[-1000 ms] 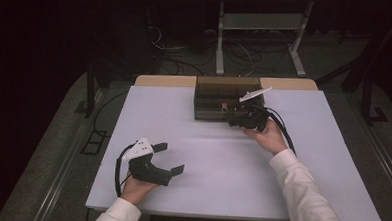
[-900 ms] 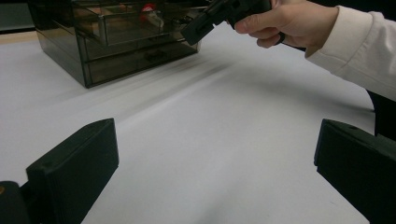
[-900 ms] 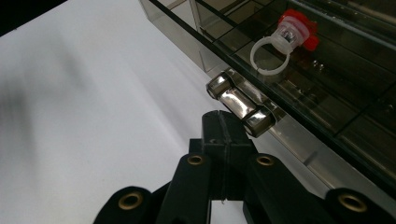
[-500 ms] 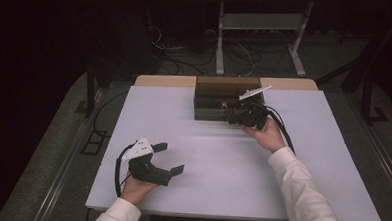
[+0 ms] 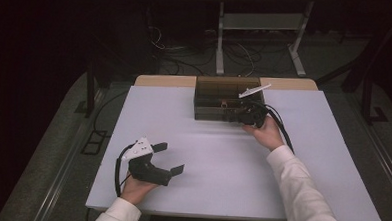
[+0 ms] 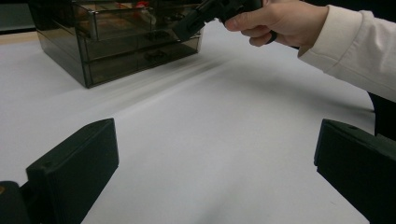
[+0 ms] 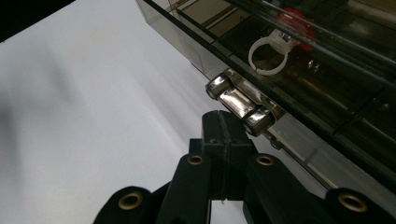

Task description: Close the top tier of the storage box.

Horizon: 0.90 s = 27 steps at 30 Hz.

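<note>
A smoked see-through drawer box [image 5: 215,94] stands at the far middle of the white table [image 5: 302,160]. My right gripper [image 5: 243,116] is at its front right, shut with nothing between the jaws. In the right gripper view the closed tip [image 7: 223,125] sits just under a drawer's chrome handle [image 7: 237,103], and I cannot tell whether they touch. Behind that drawer front lie a white plastic ring [image 7: 267,56] and something red [image 7: 293,24]. My left gripper [image 5: 171,157] rests open near the table's front left, far from the box [image 6: 116,42], its black pads [image 6: 77,170] wide apart over bare table.
A person's hand and white sleeve [image 6: 345,46] hold the right gripper by the box. A wooden board [image 5: 163,80] shows behind the table. Cables and a metal stand [image 5: 258,23] lie on the dark floor beyond. The table's left edge [image 5: 107,141] is near my left hand.
</note>
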{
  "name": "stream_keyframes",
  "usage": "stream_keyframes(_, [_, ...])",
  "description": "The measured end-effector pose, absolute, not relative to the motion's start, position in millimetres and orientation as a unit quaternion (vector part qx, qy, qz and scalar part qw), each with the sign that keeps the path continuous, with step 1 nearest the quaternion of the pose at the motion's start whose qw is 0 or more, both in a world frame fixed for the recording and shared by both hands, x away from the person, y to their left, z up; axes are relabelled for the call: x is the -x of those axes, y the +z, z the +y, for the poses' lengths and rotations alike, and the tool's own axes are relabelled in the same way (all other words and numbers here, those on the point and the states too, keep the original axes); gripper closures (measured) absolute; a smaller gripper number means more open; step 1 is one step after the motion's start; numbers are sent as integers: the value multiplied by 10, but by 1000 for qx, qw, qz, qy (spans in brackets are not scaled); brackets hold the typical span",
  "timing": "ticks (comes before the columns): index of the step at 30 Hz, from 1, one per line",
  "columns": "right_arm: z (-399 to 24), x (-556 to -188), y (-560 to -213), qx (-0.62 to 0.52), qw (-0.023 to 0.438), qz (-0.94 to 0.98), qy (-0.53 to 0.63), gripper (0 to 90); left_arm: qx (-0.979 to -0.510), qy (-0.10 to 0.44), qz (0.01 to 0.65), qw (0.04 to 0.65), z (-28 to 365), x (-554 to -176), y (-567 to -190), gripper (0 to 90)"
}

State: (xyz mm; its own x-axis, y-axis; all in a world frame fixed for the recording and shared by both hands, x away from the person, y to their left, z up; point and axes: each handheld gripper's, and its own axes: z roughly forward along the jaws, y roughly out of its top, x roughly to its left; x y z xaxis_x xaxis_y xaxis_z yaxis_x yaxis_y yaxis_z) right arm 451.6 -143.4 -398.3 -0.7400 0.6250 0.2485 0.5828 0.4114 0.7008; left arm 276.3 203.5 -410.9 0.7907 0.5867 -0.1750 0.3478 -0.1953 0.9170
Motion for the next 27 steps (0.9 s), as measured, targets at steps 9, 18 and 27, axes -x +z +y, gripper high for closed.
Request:
stream_keyframes(9, [-1438, -4554, -4007, -364, 27, 836, 410, 891, -766, 108, 305, 555, 2035, -2764, -4109, 0])
stream_keyframes(18, [-1439, -4590, -4020, -371, 27, 832, 412, 891, -767, 108, 303, 555, 2032, -2767, -4109, 0])
stream_keyframes(27, [-1444, -4635, -4040, -381, 32, 828, 411, 891, -768, 108, 302, 555, 2031, -2768, -4109, 0])
